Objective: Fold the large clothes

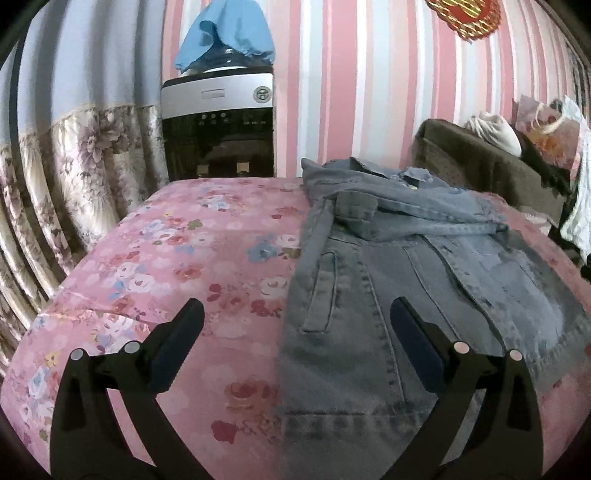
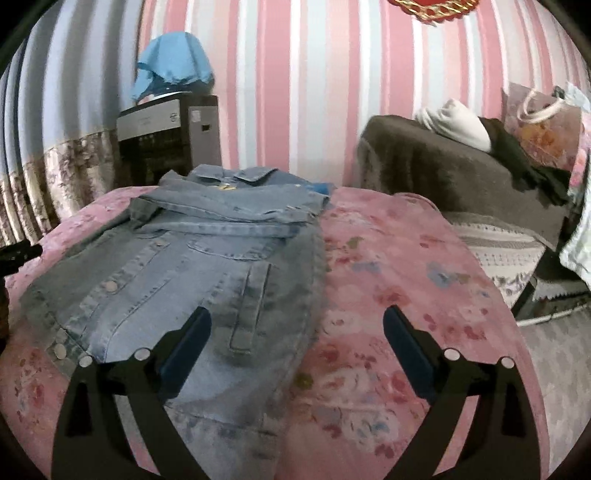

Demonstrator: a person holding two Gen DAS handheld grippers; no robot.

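1. Faded blue denim jacket (image 1: pixel 388 295), sleeves folded across the chest, lying flat on pink floral bedspread (image 1: pixel 184 258).
2. Left gripper (image 1: pixel 295 314): jaws wide, empty, straddling the jacket's left edge.
3. Right gripper (image 2: pixel 297 321): jaws wide, empty, straddling the right edge.
4. Far left: silver-black water dispenser (image 1: pixel 218 125).

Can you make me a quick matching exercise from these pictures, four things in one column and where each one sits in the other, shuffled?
1. denim jacket
2. blue cloth
3. white bundle
4. left gripper

A. on the brown sofa
B. draped over the water dispenser
C. open, over the jacket's left edge
D. spread on the pink floral bedspread

Pairs: 1-D, 2-B, 3-A, 4-C
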